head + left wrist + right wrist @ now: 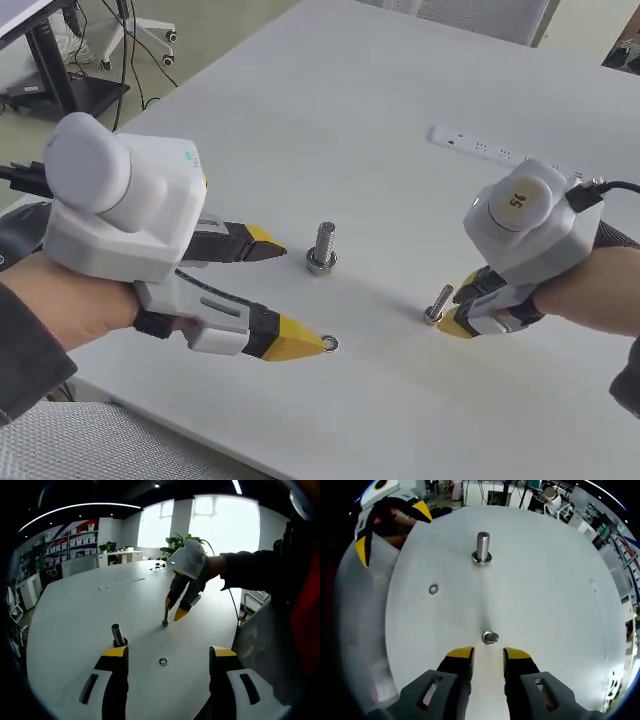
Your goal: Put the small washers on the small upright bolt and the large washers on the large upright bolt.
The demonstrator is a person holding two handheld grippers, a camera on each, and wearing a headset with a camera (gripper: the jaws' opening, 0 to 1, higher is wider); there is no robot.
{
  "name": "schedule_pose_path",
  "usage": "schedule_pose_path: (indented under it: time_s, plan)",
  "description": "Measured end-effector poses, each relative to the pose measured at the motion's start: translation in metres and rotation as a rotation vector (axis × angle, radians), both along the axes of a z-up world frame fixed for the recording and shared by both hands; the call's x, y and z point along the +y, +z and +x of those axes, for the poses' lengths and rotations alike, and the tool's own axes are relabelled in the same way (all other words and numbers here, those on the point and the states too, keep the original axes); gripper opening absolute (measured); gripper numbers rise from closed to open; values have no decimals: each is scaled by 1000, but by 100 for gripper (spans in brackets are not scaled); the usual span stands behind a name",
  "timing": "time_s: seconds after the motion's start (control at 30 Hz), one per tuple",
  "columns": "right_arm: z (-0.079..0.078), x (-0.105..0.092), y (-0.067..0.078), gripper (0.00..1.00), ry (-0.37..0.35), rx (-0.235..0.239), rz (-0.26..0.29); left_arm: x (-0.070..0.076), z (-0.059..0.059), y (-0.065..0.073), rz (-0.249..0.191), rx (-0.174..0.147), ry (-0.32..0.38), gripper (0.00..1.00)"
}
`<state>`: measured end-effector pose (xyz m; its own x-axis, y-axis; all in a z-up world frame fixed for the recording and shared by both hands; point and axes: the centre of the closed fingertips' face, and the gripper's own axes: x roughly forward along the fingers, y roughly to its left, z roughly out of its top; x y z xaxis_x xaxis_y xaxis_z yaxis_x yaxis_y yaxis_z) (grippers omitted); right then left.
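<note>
Your left gripper (169, 651) is spread wide, your right gripper (488, 653) narrowly parted, empty. A shiny silver washer (433, 589) lies flat near the large upright bolt (482, 547).

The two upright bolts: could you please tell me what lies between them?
Bare table, as the right gripper view shows, between the large bolt and small bolt; a loose washer lies off to the side.

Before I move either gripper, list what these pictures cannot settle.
- Loose washer: too small in every view to tell small from large.
- Large bolt: ring at its base blurred in head view; washer count unclear.
- Small bolt: base hidden behind the right gripper in head view; any washers on it unclear.
</note>
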<state>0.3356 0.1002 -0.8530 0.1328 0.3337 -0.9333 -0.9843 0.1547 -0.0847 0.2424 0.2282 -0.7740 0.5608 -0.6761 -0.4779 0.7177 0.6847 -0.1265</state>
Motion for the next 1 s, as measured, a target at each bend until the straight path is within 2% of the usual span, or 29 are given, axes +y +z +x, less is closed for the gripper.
schedule_pose_path:
  time_s: [0.37, 1.0]
  plan:
    - [-6, -11, 4, 25, -21, -7, 8, -1, 0, 0, 0, -1, -2, 65]
    - [-43, -21, 2, 24, -24, 25, 23, -3, -1, -1, 2, 7, -10, 65]
